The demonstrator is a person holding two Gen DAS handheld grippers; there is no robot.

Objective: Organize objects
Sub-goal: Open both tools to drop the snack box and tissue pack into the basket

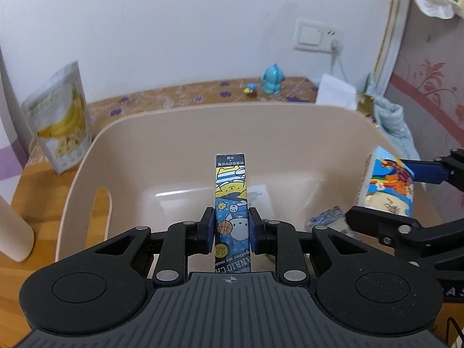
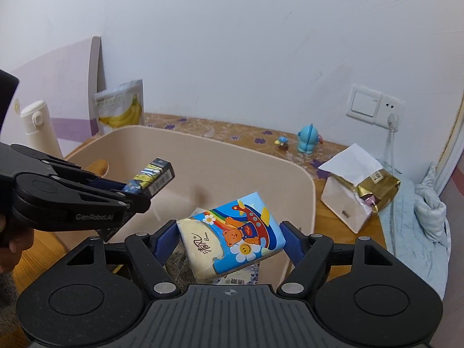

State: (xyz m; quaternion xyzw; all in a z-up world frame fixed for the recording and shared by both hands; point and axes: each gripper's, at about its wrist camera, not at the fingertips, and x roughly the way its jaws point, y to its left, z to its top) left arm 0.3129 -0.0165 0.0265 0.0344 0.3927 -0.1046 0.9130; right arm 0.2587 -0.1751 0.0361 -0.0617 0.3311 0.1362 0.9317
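A: How are the grippers built?
B: The left gripper and right gripper are made of black linkage arms joined by silver screws, with blue pads and a ribbed grey base.
A: Any markings?
B: "GenRobot.AI" is printed on the left one's side.

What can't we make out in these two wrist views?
- Bin floor: in the right wrist view the tissue pack and right gripper hide most of it; what the packets beneath are is unreadable.
- Pen box: lower end hidden behind the left gripper body in the left wrist view.
- Bottle: cut off by the left edge, left wrist view.
- Small figurine: too small to identify.
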